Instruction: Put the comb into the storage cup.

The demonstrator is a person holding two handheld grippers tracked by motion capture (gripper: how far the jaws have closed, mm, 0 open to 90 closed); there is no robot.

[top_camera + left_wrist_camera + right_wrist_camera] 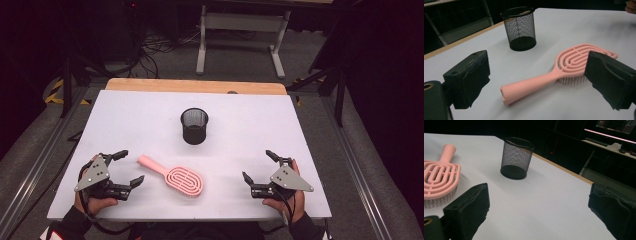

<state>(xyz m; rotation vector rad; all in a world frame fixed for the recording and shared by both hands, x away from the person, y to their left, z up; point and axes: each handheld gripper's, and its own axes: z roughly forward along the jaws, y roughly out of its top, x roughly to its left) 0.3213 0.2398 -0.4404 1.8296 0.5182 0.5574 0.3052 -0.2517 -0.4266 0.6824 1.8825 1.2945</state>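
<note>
pink brush (178, 178) lies flat on the white table (150, 120), near the front edge, a bit left of centre. handle (151, 165) points back-left toward the left gripper, oval head (186, 181) front-right. in the left gripper view the brush (554, 75) sits bristles down, slotted back up, handle end nearest the camera, between the two jaws as seen but ahead of them, not touched. in the right gripper view the brush (439, 178) is at the left edge, head near, handle away, bristles on the table.

left gripper (127, 168) is just left of the brush handle, low over the table, jaws spread wide, nothing between them. near jaw tip close to the handle, apart from it. hand (95, 200) holds it from the front edge, grey plate on top.

right gripper (259, 167) is right of the brush head, well apart from it, jaws also spread wide, holding nothing. hand (290, 202) at the front right, grey plate on top. brush lies between the two grippers, closer to the left one.

black mesh cup (194, 126) stands upright behind the brush, about mid table, well apart from brush and both grippers. looks empty in the left gripper view (519, 28) and right gripper view (515, 157).

wooden strip (195, 86) runs along the far table edge. beyond it grey floor, cables (155, 47) and a white frame leg stand (240, 35). dark surroundings. a lit monitor (616, 126) at top right of the right gripper view.
</note>
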